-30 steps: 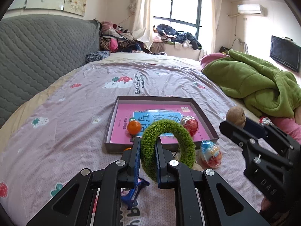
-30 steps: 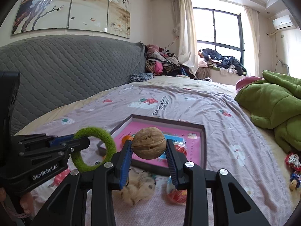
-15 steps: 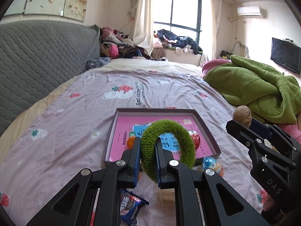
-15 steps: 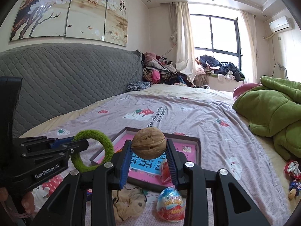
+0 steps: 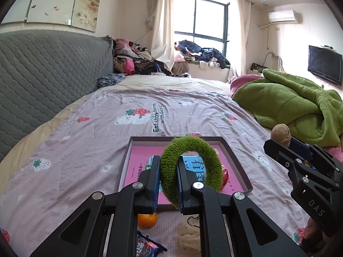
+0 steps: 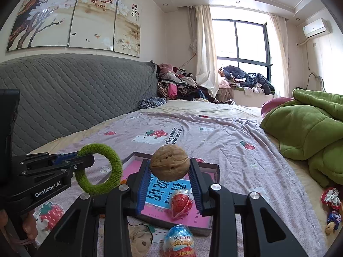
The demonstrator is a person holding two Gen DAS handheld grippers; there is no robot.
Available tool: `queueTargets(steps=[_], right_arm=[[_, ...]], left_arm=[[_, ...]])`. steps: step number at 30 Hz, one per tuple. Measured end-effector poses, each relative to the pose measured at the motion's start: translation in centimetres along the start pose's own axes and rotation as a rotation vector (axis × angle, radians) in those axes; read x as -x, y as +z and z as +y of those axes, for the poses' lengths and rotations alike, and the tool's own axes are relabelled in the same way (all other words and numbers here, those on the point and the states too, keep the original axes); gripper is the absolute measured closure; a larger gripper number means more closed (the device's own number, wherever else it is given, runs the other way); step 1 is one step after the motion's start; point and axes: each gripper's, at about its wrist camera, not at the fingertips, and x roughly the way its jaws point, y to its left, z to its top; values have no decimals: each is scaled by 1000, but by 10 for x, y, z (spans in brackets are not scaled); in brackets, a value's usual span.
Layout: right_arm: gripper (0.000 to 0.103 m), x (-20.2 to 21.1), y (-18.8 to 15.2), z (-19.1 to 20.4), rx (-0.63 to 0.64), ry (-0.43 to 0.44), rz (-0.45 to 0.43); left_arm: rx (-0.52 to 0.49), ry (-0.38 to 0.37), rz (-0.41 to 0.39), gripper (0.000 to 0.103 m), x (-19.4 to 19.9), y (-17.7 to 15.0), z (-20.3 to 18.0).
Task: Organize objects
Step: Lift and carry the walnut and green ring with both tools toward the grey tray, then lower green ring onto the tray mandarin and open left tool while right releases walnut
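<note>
Left gripper (image 5: 168, 181): jaws almost fully closed, pinching one side of the green fuzzy ring (image 5: 190, 169); the ring hangs above the near part of the tray (image 5: 238, 165).
Right gripper (image 6: 169, 178): jaws partly closed, clamping the walnut (image 6: 169, 162) by its two sides, above the tray's near half.
Tray contents: a red wrapped sweet (image 6: 181, 203) lies on the pink book (image 6: 158, 211) inside it.
Near the tray: an orange (image 5: 147, 220), a pale yarn ball (image 5: 188, 236), a snack packet (image 5: 148, 246) and a chocolate egg (image 6: 179, 243) lie on the bedsheet (image 5: 85, 150) just in front of it.
Risk, walnut: round and hard, it may roll out of the shallow tray if released from up here.
Risk, ring: held by a thin soft edge, it could slip or swing.
Risk, grippers: close side by side, they may knock together over the tray.
Writing: "Eat strawberries with bears" on the sheet; "GenRobot.AI" and "DAS" on the grippers; "Kinder" partly legible on the egg; Chinese characters on the book.
</note>
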Motion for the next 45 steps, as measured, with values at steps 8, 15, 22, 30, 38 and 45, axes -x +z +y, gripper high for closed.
queueTargets(steps=[8, 15, 22, 30, 38, 45], right_arm=[[67, -17, -4, 14, 48, 20, 22], [67, -41, -15, 27, 71, 16, 74], [67, -64, -22, 35, 55, 26, 120], [67, -95, -26, 45, 17, 23, 178], [67, -121, -39, 49, 14, 8, 242], [67, -141, -53, 54, 33, -12, 314]], left_arm=[[15, 11, 34, 89, -24, 1, 9], [53, 25, 59, 89, -48, 3, 27], [74, 32, 81, 89, -69, 3, 44], [121, 20, 119, 89, -101, 1, 58], [167, -6, 151, 89, -125, 0, 72], [181, -5, 217, 89, -154, -7, 80]])
